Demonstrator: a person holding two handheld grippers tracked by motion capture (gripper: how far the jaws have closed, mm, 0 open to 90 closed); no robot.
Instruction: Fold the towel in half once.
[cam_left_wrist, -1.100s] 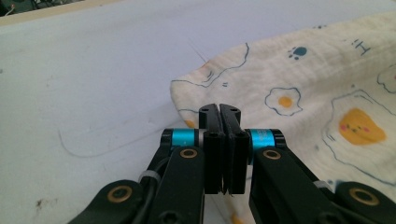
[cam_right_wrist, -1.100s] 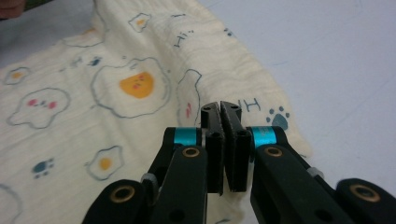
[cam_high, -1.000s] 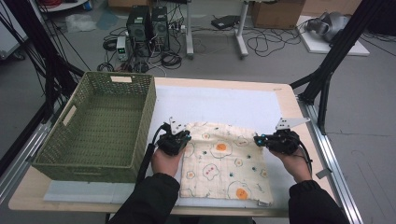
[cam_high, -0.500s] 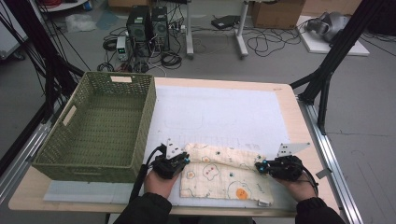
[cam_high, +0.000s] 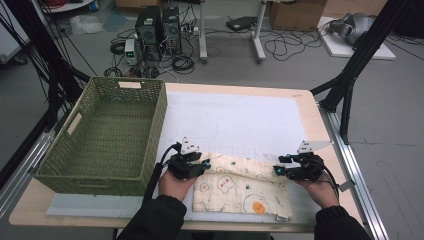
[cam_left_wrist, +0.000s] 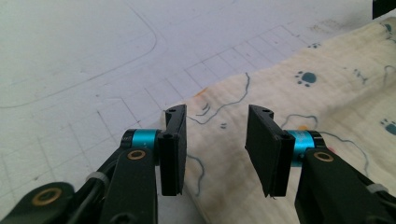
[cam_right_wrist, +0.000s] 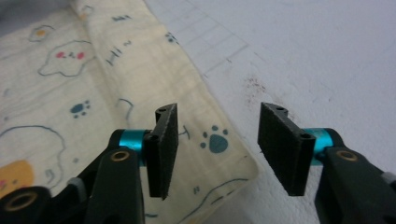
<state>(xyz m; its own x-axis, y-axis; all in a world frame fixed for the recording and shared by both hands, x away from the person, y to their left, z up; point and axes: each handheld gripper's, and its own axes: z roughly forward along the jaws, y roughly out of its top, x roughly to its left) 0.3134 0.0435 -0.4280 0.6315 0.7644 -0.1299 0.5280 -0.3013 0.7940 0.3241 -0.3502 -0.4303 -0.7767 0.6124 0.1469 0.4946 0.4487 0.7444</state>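
A cream cloth (cam_high: 240, 185) printed with small animals, paw prints and fried eggs lies folded on the white mat (cam_high: 240, 120), at the near edge of the table (cam_high: 310, 100) between the two hands. Its far edge is doubled back toward the person, forming a long fold that runs from one gripper to the other.

The left gripper (cam_high: 202, 165) sits over the cloth's left far corner. In the left gripper view its jaws stand partly apart, having just been opening; the corner of the cloth (cam_left_wrist: 289, 107) lies beneath and between them, with neither pad pressing on it.

The right gripper (cam_high: 277, 167) sits at the right end of the fold. Its jaws have likewise just been opening and stand partly apart (one above the cloth's (cam_right_wrist: 93, 102) corner, the other above bare mat), gripping nothing.

A green woven basket (cam_high: 102, 135) stands on the table's left side, just beside the left gripper. Beyond the table, cables and computer towers (cam_high: 159, 27) occupy the floor.
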